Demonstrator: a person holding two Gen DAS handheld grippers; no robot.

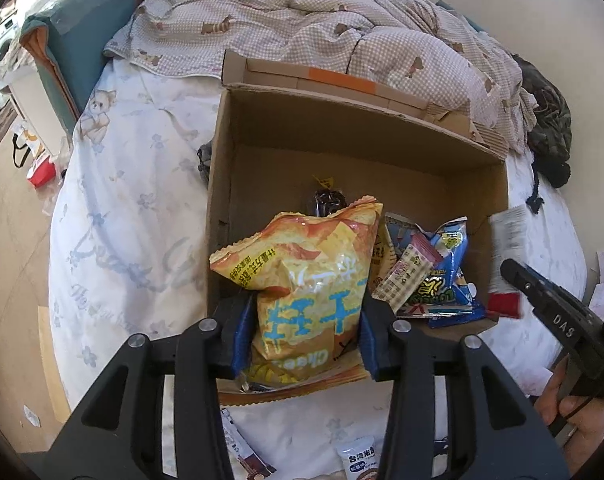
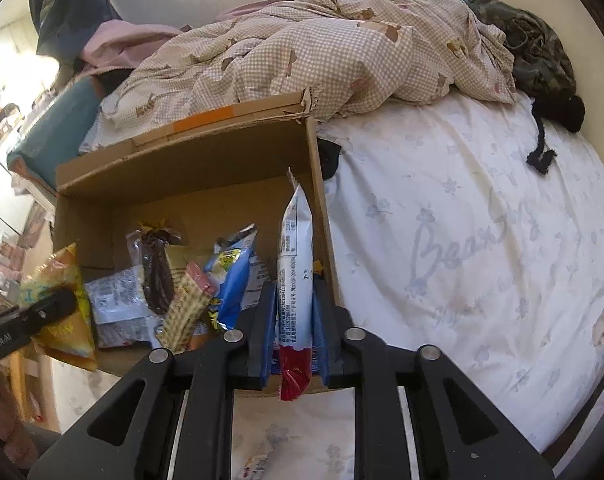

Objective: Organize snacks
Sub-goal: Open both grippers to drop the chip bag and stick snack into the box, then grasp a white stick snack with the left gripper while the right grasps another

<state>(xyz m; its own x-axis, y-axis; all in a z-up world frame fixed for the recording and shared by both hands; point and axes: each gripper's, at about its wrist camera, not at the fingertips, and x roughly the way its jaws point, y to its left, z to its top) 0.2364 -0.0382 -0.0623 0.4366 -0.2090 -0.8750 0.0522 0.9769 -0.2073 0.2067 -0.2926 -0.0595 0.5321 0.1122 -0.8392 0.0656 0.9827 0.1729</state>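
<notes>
Left gripper (image 1: 308,332): fingers (image 1: 238,332) closed on the yellow chip bag (image 1: 310,280), one blue pad on each side of it. Bag upright between the fingers, top edge crinkled, over the near left part of the box (image 1: 342,128). Whether its bottom rests on the box floor: cannot tell.

Right gripper (image 2: 294,332): fingers (image 2: 262,328) nearly together, pinching a thin white packet (image 2: 294,264) edge-on; red end hangs below the pads, white end sticks up ahead of the fingertips. Packet sits just inside the box's right wall (image 2: 322,208).

Box: open cardboard, on the bed (image 2: 462,220), far flap folded back with an orange tape strip. Ahead of the left fingers and to their right, on the box floor: blue bag (image 1: 450,276), a checked beige bar (image 1: 406,276) lying across it, a dark sausage pack (image 1: 326,200) behind the chip bag. From the right wrist the same heap lies left of the fingers, with a clear grey-white packet (image 2: 118,300) beside the sausage pack.

Below the left fingers, outside the box on the sheet: a small white packet (image 1: 358,460) and a brown-ended strip (image 1: 246,452).

Beyond the box: rumpled checked quilt (image 1: 322,32), dark garment (image 1: 550,128) at far right
</notes>
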